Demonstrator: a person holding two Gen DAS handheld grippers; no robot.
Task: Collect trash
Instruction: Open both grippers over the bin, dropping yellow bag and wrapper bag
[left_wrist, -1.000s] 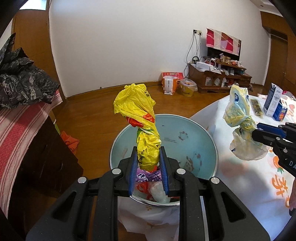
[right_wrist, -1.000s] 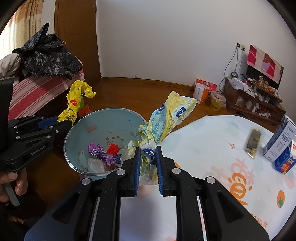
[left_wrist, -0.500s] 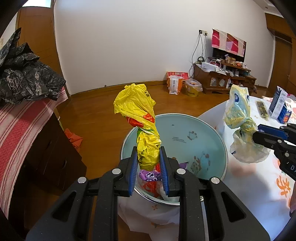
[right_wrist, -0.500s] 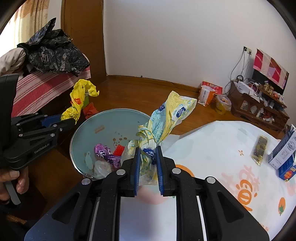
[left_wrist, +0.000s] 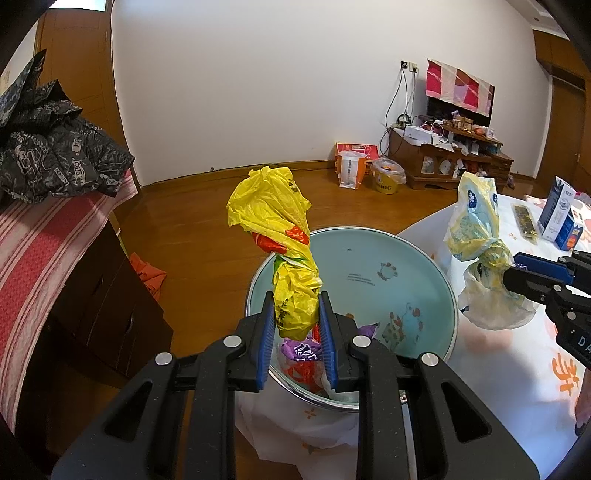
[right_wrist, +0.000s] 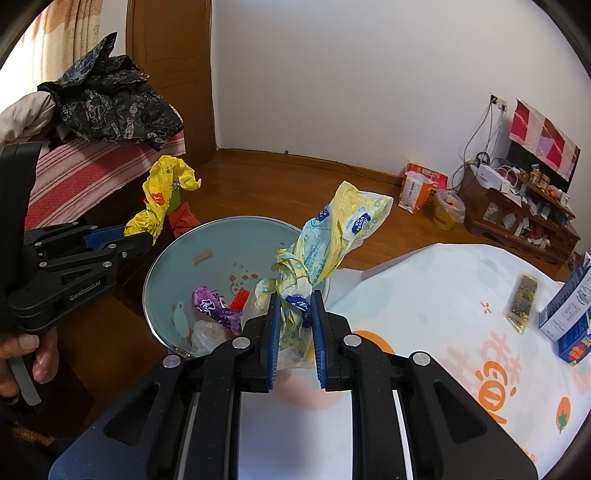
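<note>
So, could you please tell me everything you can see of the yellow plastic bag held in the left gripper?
The yellow plastic bag is thin, crinkled film with red-orange and green print, twisted into a rope-like bundle. The left gripper is shut on its lower part, and the loose top flares upward above the blue pads. It is held above the near rim of the pale blue basin, clear of the wrappers inside. Nothing else touches it.

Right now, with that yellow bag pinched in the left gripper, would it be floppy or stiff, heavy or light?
Probably floppy: the yellow bag is thin, crumpled film, twisted where the left gripper clamps it. Likely light, since its top stands up unsupported. Released, it would likely drop limply toward the bowl.
</note>
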